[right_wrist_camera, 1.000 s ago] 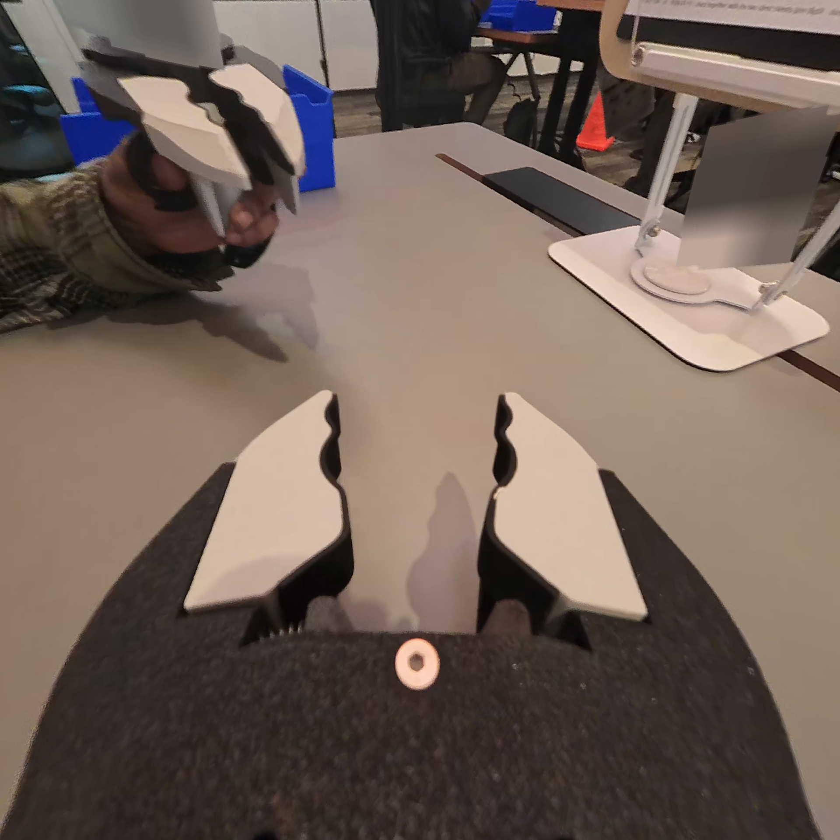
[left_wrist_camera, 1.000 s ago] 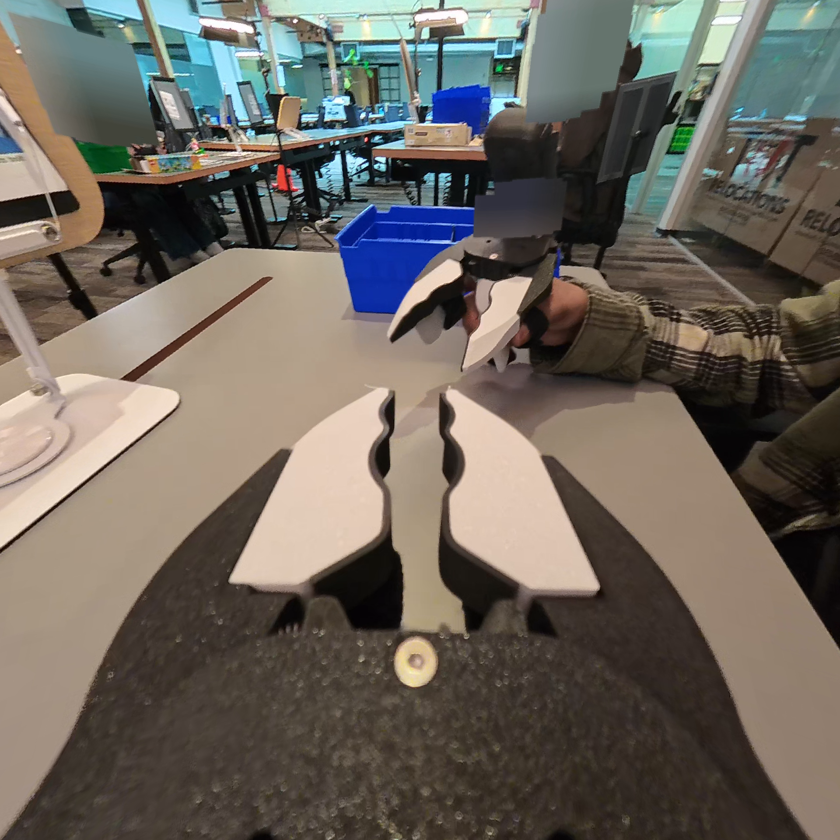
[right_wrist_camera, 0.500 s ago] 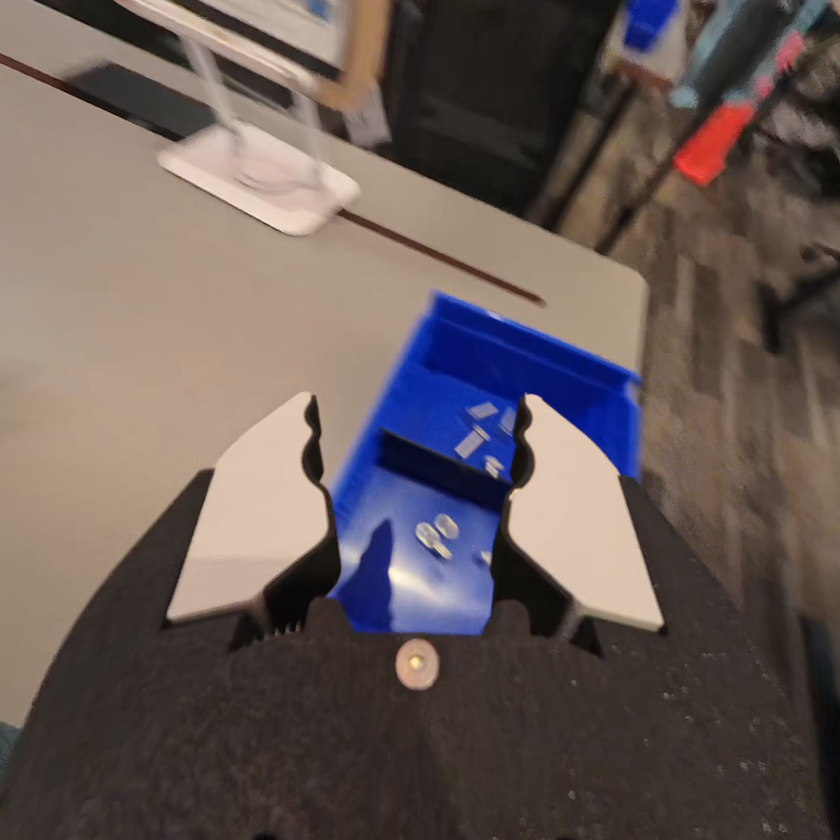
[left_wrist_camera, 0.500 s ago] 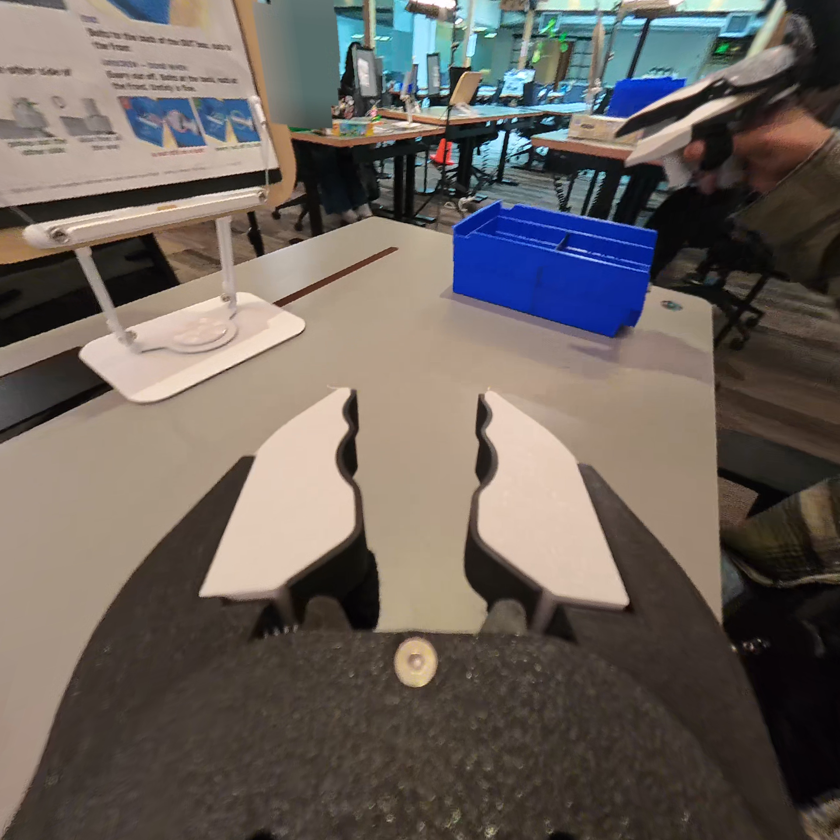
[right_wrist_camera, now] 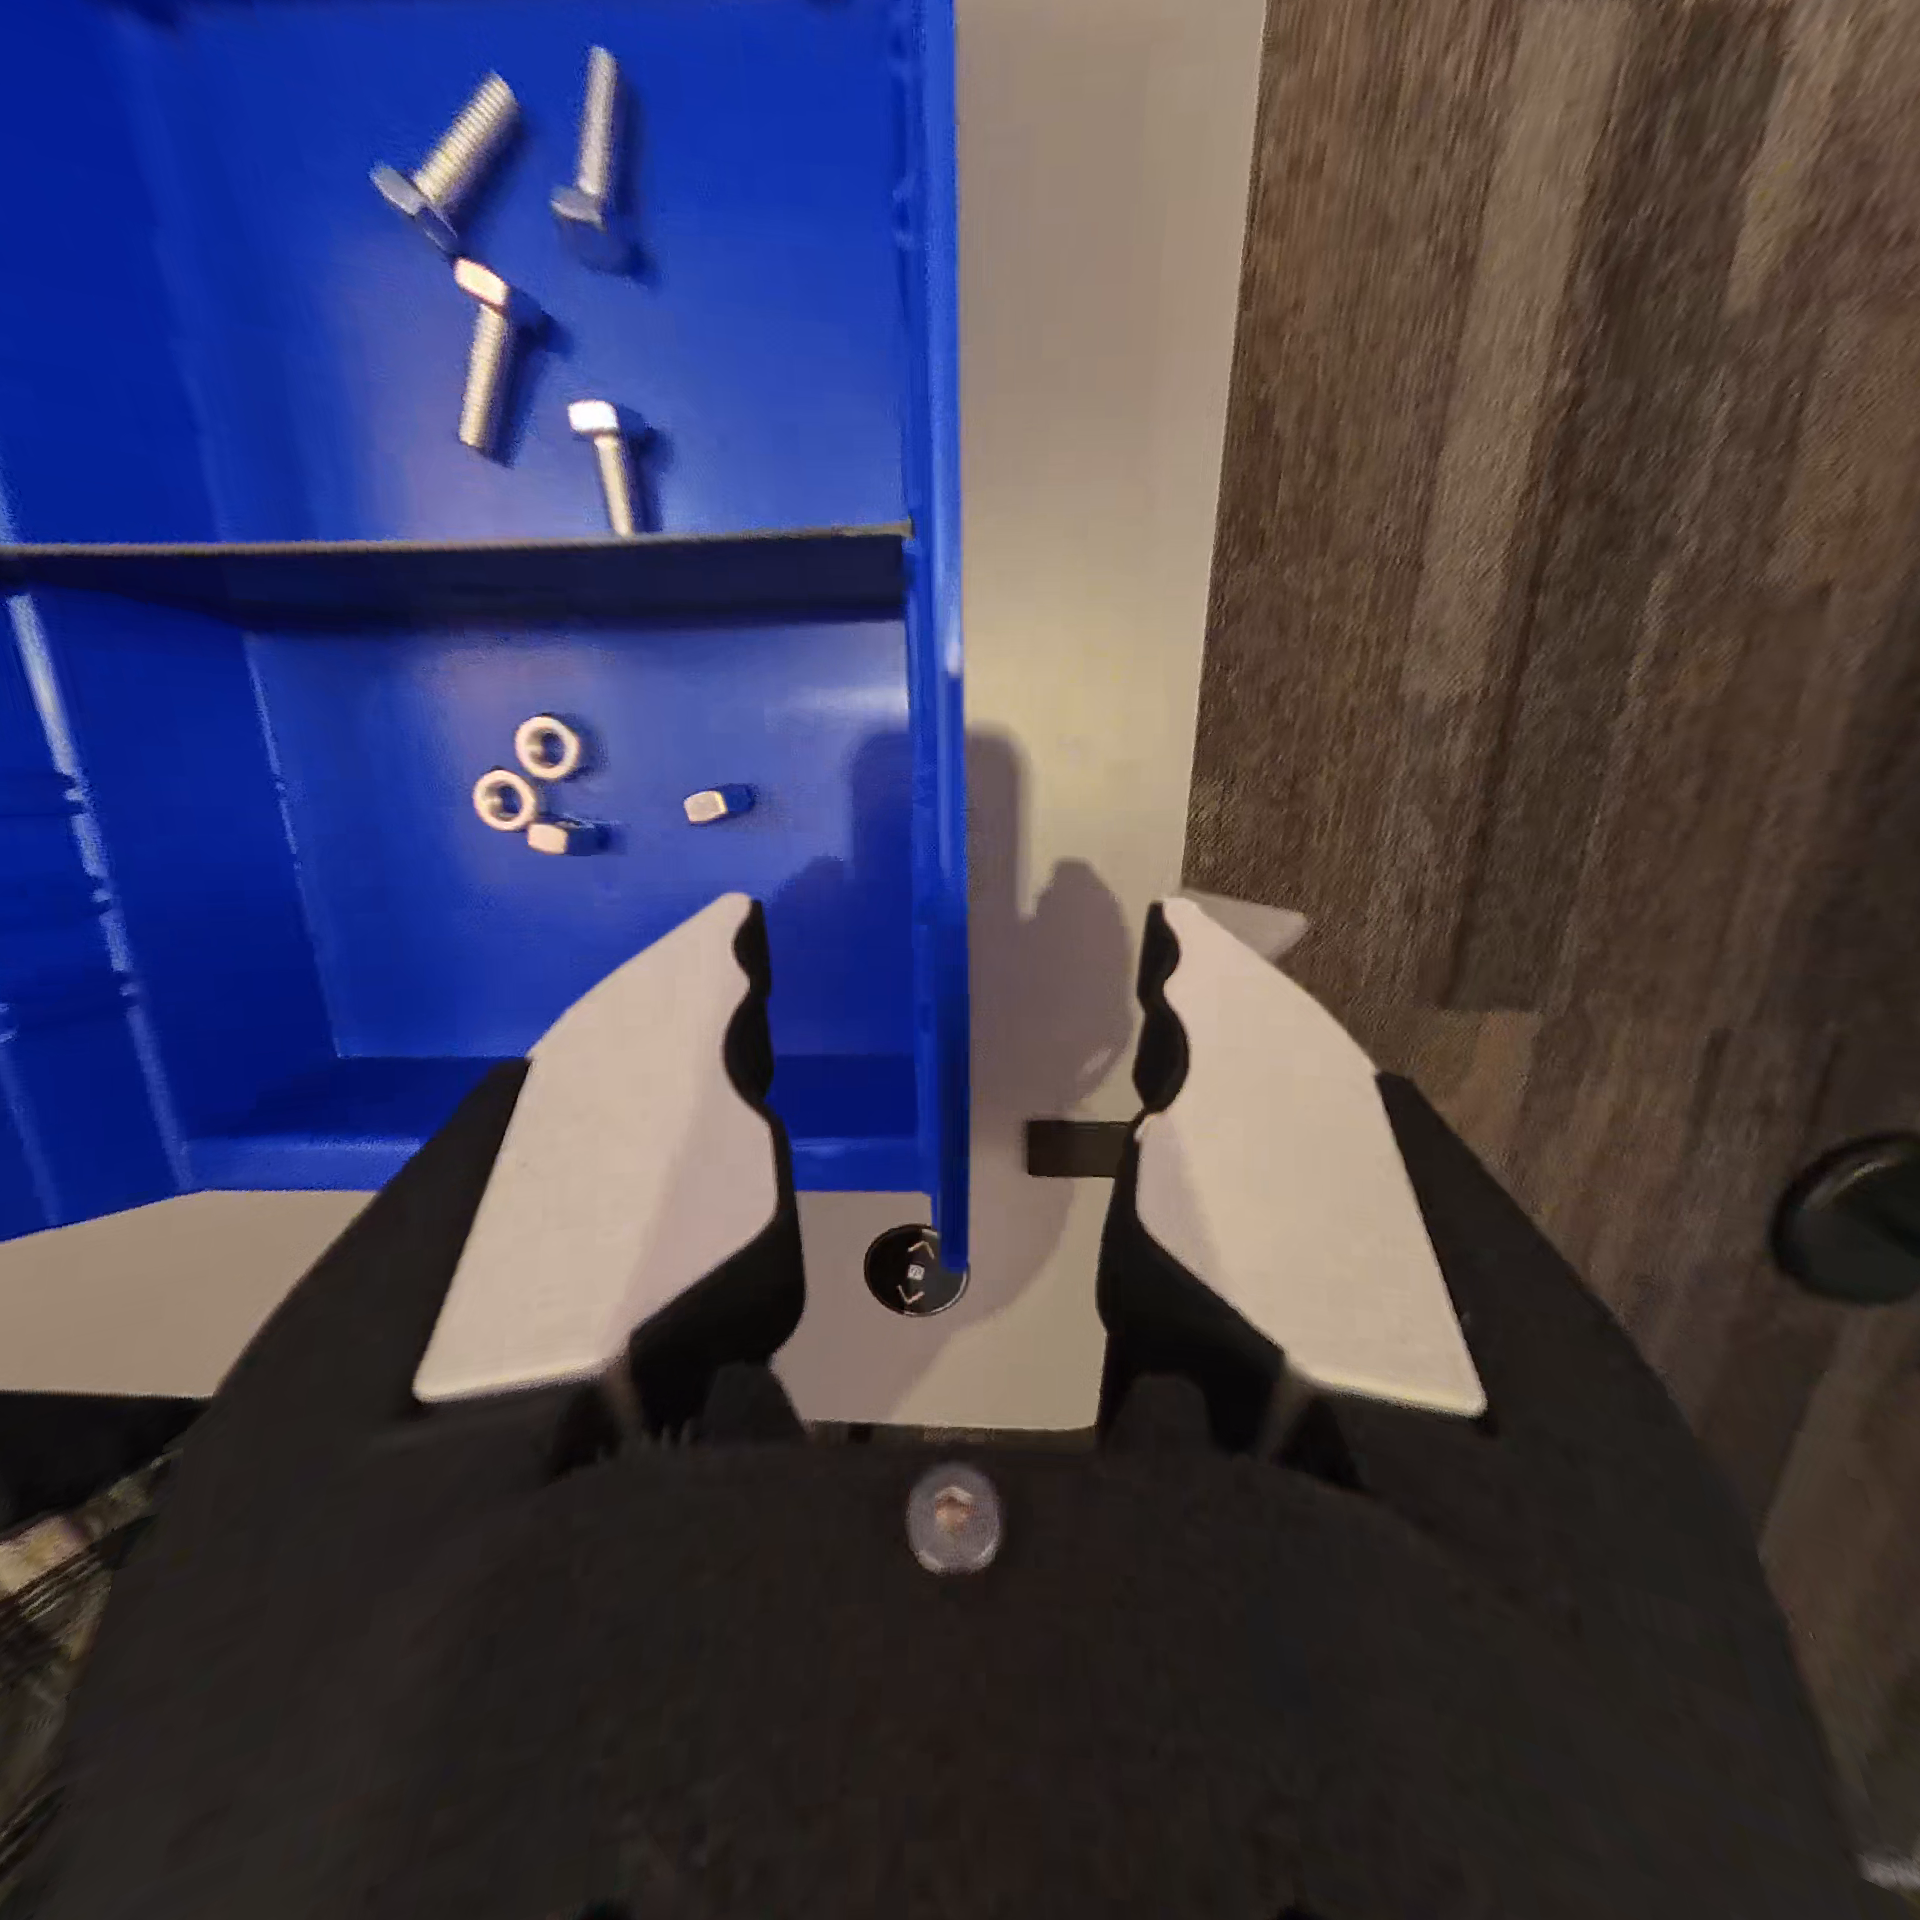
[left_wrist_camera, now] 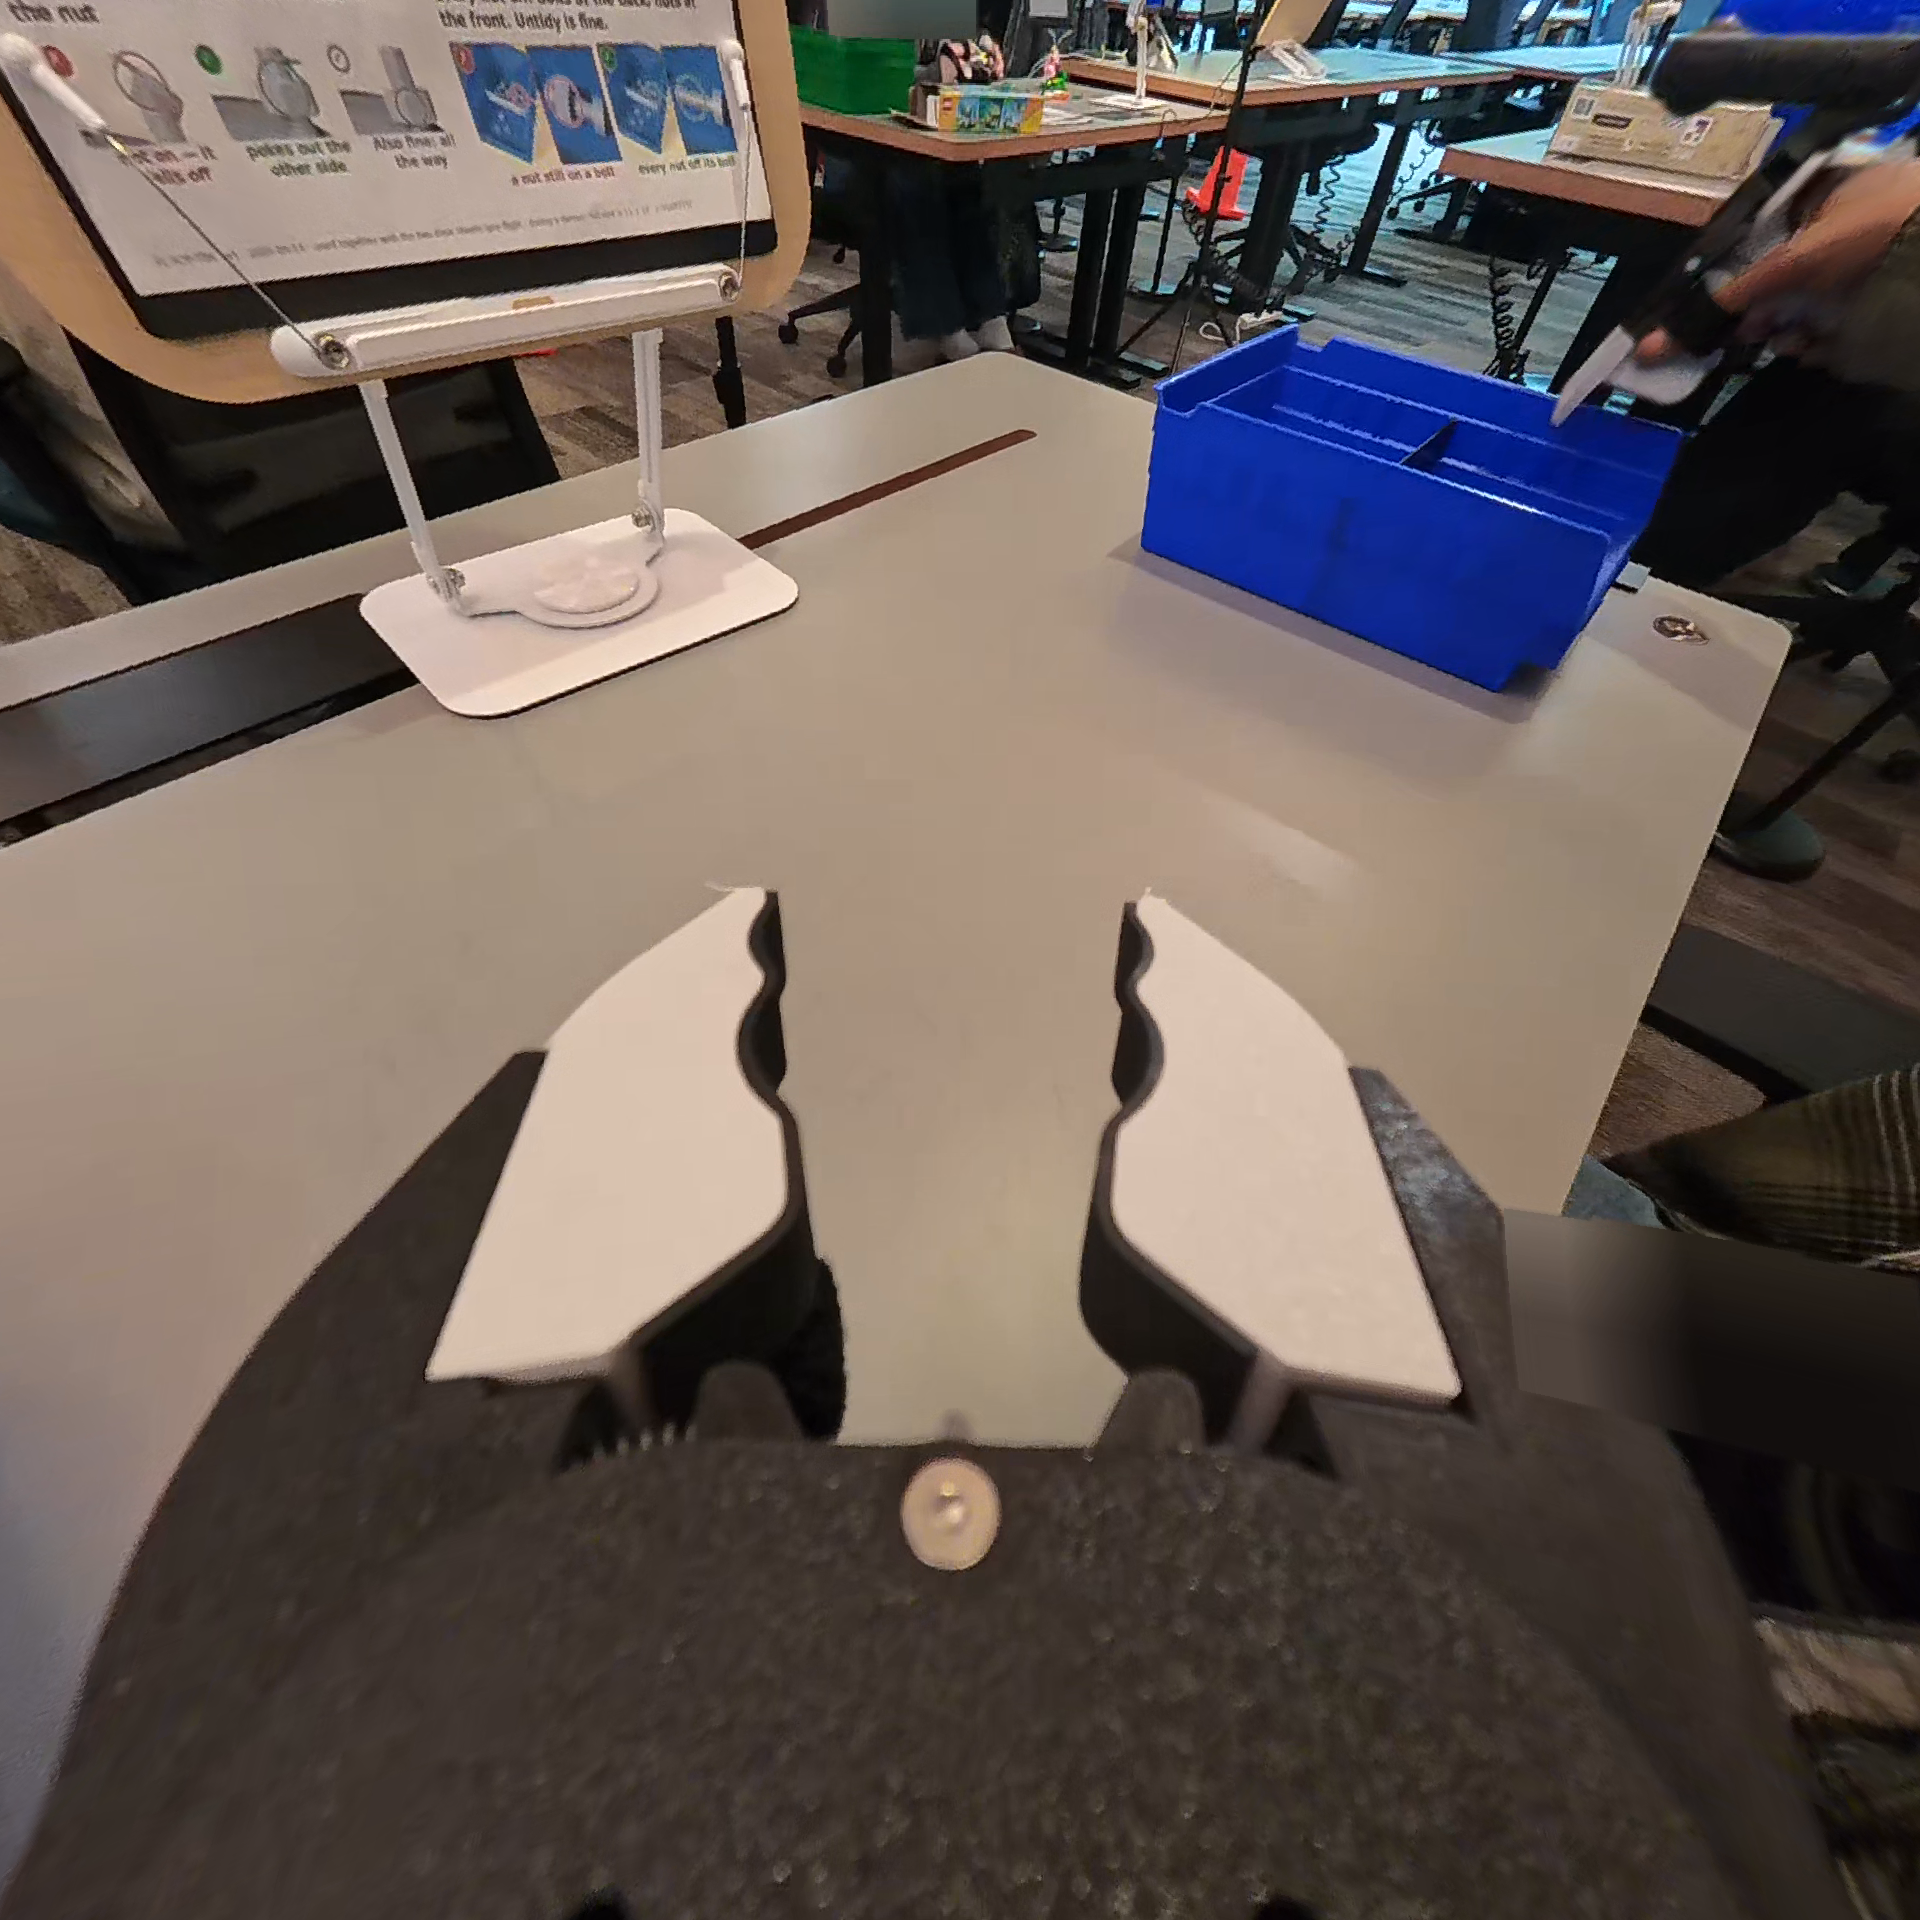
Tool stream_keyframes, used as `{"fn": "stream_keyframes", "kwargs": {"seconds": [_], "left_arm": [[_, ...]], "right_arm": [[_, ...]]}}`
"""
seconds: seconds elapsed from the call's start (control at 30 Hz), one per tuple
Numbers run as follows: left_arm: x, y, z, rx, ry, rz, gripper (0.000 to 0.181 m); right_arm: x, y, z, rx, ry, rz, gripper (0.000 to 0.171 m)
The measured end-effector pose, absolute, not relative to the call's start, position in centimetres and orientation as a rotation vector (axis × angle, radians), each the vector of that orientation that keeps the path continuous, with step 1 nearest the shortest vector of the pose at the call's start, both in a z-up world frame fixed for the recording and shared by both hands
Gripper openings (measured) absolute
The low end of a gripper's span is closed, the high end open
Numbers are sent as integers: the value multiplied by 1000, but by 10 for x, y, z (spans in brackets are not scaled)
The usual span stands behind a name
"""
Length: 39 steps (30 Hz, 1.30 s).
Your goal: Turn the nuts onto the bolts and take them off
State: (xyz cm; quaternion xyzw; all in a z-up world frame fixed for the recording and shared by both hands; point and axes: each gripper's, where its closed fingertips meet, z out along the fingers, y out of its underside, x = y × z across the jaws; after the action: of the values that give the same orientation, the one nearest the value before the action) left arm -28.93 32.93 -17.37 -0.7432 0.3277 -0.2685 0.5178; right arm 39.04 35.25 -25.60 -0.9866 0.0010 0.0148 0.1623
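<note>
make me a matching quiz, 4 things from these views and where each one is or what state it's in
Things:
1. bolts
2. nuts
3. left gripper
4. white stand

Places or states:
A. near compartment of the blue bin
B. open over bare table
C. far compartment of the blue bin
D. on the table, holding a printed sheet

Pairs: 1-C, 2-A, 3-B, 4-D
</note>
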Motion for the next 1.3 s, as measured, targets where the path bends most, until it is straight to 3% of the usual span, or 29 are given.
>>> {"fn": "stream_keyframes", "kwargs": {"seconds": [0.1, 0.2, 0.23, 0.57, 1.3], "left_arm": [[-293, 327, -175, -1795, 775, -638, 61], [-298, 325, -177, -1802, 761, -635, 61], [-299, 324, -178, -1802, 756, -641, 61], [-324, 316, -181, -1815, 679, -641, 59], [-369, 280, -171, -1792, 568, -658, 58]], "right_arm": [[386, 353, -273, -2902, 42, 131, 50], [381, 353, -285, -2968, 110, 221, 7], [380, 354, -286, -2973, 143, 246, 6], [320, 357, -285, -2983, 133, 238, 5], [-37, 367, -284, -2991, -356, 414, 7]]}}
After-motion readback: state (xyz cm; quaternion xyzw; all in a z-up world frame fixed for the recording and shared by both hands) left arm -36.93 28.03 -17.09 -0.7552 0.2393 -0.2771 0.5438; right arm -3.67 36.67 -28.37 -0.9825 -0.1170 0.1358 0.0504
